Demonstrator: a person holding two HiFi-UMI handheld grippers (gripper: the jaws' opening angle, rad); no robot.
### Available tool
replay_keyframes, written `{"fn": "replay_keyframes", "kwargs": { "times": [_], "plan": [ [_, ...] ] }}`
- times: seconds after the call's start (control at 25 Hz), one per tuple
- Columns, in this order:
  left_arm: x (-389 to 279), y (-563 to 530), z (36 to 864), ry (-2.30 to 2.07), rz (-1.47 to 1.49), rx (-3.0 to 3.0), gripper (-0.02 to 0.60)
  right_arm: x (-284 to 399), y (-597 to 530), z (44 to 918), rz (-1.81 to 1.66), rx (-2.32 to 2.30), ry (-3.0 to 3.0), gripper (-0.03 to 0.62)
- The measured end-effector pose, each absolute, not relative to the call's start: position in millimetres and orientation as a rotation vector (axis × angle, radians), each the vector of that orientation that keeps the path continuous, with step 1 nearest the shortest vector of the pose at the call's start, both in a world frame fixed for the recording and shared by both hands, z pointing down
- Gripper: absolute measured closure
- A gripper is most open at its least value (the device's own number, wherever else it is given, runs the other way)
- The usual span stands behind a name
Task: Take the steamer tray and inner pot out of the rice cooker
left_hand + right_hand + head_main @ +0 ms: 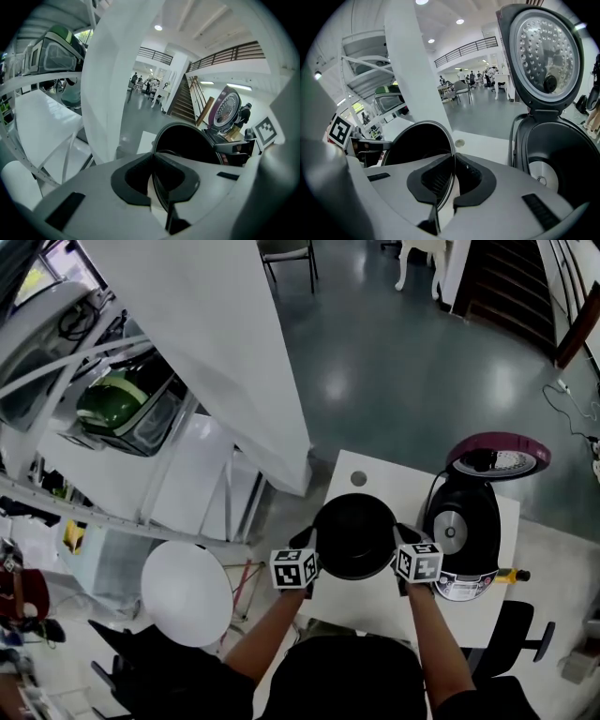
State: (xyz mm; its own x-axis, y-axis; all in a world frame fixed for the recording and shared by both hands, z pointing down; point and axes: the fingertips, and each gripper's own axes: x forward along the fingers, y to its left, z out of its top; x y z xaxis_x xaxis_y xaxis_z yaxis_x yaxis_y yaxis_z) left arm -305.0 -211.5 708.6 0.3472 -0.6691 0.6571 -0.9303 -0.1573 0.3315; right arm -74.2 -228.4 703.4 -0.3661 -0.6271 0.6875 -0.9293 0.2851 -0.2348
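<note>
Inner pot (354, 535) rim clamped by left claw (315, 542) and right claw (397, 539), beside open rice cooker (465, 521)

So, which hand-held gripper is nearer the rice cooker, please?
The right hand-held gripper, clamping the inner pot beside the rice cooker; the left hand-held gripper clamps its far rim.

Head view looks steeply down at the table (364, 472); gripper views face the inner pot (354, 535) closely from opposite sides.
</note>
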Motion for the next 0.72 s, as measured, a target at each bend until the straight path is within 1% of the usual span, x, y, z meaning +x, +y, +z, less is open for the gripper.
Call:
{"fn": "replay_keyframes", "kwargs": {
  "times": [0.72],
  "plan": [
    [-309,-219,750,-1.340,0.505,1.868,0.558,-81,-230,747,0.909,1.397,-1.999,0.576]
  ]
}}
